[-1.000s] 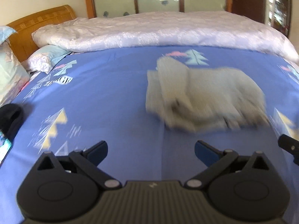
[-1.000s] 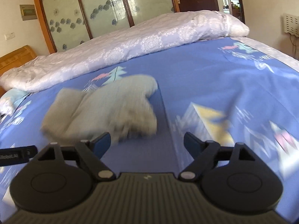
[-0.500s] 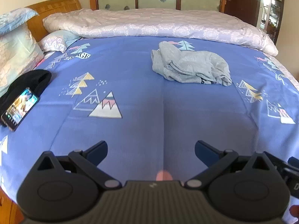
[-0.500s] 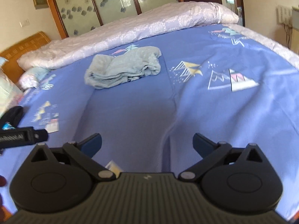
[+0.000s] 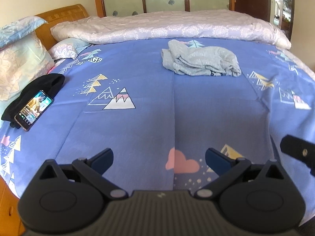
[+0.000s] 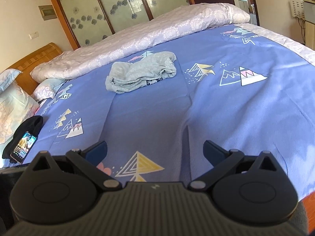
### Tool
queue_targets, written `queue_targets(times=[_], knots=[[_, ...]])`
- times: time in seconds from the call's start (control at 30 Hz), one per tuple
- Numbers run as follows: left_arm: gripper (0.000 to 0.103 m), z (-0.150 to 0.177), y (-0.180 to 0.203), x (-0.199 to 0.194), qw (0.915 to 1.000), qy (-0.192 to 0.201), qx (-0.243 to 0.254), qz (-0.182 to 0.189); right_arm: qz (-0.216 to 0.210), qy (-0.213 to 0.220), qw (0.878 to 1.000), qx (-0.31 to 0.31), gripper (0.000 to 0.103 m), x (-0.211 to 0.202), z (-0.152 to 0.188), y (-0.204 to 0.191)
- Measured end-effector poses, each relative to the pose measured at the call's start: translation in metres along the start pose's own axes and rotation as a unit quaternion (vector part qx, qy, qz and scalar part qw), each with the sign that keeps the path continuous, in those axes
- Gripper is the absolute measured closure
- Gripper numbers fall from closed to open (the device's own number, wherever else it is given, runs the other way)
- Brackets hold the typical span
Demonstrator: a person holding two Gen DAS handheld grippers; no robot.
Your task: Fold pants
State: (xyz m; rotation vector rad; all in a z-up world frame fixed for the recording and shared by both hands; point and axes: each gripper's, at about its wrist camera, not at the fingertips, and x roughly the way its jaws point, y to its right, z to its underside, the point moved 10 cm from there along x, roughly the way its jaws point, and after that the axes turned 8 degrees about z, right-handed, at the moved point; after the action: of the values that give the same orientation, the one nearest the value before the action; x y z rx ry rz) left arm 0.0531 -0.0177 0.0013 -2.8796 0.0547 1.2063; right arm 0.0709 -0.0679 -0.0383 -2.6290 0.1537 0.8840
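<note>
Grey pants (image 5: 200, 62), loosely folded bundle, on bed

Bed (image 5: 137, 129) with blue patterned sheet, grey pants (image 5: 200, 63) bundled mid-bed, rolled quilt (image 5: 167, 27), pillows (image 5: 21, 63), phone (image 5: 33, 110) on black cloth (image 5: 45, 84)

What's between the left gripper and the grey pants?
Only bare blue bedsheet with printed mountains and a cloud. In the left wrist view nothing lies between the open left gripper and the grey pants.

pants (image 5: 200, 64): your soft grey knit cloth, matt
sheet (image 5: 149, 122): smooth printed cotton
headboard (image 5: 59, 17): glossy wood
</note>
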Motion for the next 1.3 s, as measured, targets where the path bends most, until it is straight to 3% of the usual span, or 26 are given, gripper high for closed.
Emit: queue_targets(times=[0.53, 0.93, 1.3], knots=[[0.0, 0.013, -0.001, 0.01, 0.9997, -0.024, 0.006, -0.009, 0.024, 0.004, 1.0, -0.005, 0.0, 0.005, 0.015, -0.004], [0.0, 0.002, 0.013, 0.008, 0.9998, -0.009, 0.015, -0.008, 0.048, 0.022, 0.998, 0.03, 0.0, 0.0, -0.001, 0.024], [0.0, 0.008, 0.018, 0.021, 0.9988, -0.042, 0.016, -0.018, 0.042, 0.004, 0.999, 0.03, 0.0, 0.007, 0.004, 0.032]])
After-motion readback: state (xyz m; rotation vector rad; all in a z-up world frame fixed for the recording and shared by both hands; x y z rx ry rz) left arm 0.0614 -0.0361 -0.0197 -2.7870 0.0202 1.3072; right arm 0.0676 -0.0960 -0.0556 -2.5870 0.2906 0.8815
